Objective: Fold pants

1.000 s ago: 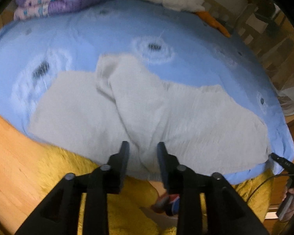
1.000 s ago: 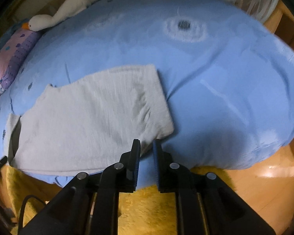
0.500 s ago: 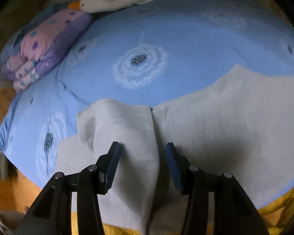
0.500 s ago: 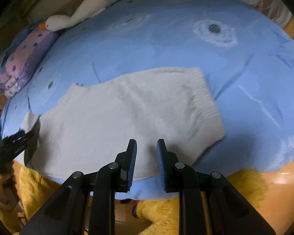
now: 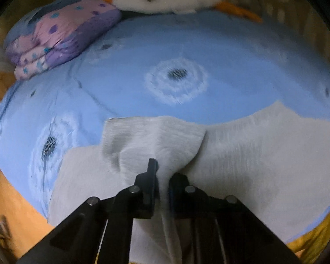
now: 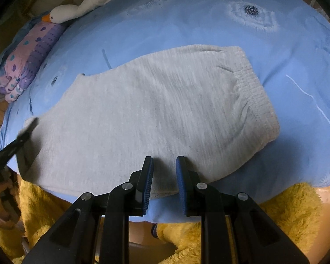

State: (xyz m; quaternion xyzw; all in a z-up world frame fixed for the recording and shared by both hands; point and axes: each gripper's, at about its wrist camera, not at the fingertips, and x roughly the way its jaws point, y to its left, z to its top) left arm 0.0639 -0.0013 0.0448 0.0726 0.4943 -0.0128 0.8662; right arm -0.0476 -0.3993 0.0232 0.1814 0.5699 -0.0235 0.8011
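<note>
- Slippage is the main risk: the left gripper has its fingers nearly closed on only a thin raised ridge of the pale grey knitted pants, so a quick pull could free the soft cloth or drag the whole garment across the smooth bed.
- Right gripper hovers with fingers moderately apart, holding nothing, at the pants' near edge; a grab there might catch the light blue dandelion-print bedsheet too.
- Pants lie spread flat near the bed's near edge, with the ribbed waistband at the right and a folded-over leg end at the left.
- Fabric looks thick, slightly fuzzy and limp.
</note>
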